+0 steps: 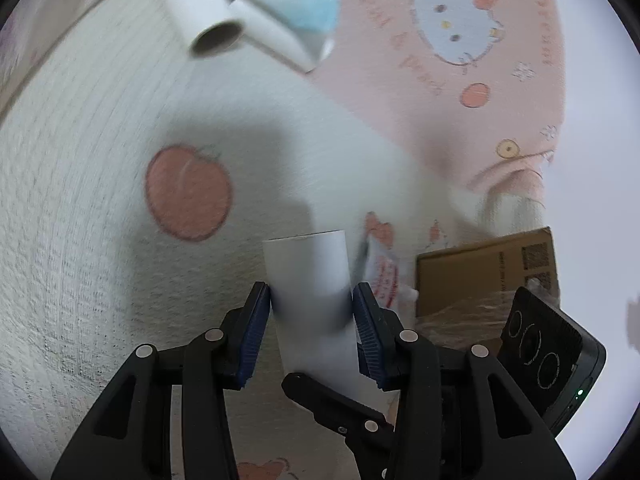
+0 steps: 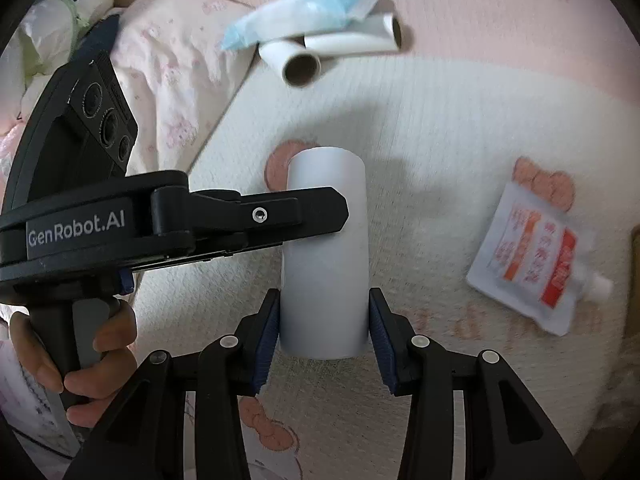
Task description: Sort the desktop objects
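Note:
A plain white tube stands between the blue pads of my left gripper, which is shut on its lower part. In the right wrist view the same tube is clamped near its base by my right gripper, so both grippers hold it above the white mat. One black finger of the left gripper crosses the tube's middle from the left; its other finger is hidden behind the tube. A finger of the right gripper shows below the tube in the left wrist view.
Two white rolls with cardboard cores lie under a blue-and-white packet at the far edge of the mat. A white pouch with orange print lies to the right. A cardboard box stands beyond it. A hand grips the left handle.

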A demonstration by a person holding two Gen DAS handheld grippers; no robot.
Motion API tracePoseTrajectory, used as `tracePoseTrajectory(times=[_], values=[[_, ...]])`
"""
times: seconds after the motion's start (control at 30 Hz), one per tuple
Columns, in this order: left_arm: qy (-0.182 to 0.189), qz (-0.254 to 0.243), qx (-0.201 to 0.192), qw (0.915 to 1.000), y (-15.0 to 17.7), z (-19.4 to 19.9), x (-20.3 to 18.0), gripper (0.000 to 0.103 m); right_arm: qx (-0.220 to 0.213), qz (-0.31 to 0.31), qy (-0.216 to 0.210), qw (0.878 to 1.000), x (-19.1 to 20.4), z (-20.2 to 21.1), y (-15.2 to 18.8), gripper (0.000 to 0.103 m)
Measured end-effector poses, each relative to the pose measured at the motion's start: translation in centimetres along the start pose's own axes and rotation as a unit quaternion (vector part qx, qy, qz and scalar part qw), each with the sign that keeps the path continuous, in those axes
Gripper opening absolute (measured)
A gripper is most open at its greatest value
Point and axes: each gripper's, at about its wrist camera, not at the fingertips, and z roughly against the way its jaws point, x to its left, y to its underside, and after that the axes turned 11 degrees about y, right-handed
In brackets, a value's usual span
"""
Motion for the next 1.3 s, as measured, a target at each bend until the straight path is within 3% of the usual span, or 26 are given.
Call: tracePoseTrajectory(times=[0.3,0.67,0.8,1.13,1.3], values=[[-0.001,-0.083,-0.026,0.9962,-0.6,1.9,-5.9,0.047,-0.059,0.007,0.016,0.998,0.1,4.5,-1.3,0.041],[0.017,-0.138,-0.055,0.9887,-1.9,4.3,-12.3,0.047,-0.122,0.01,0.036,0.992,-0.4,11.0,-3.0,0.04],[0.026,-0.169,-0.053,0.9838,-2.3,4.2,-15.0,0.047,-0.137,-0.004,0.052,0.989,-0.8,13.0,-4.0,0.041],[0.058,-0.272,-0.056,0.9588,-1.6,3.2,-24.6,0.047,-0.227,-0.053,0.087,0.969,-4.0,21.2,-4.4,0.041],[0.075,-0.276,-0.031,0.9578,-1.0,1.4,-26.9,0.047,-0.232,-0.062,0.112,0.964,-5.5,23.2,-3.7,0.04]])
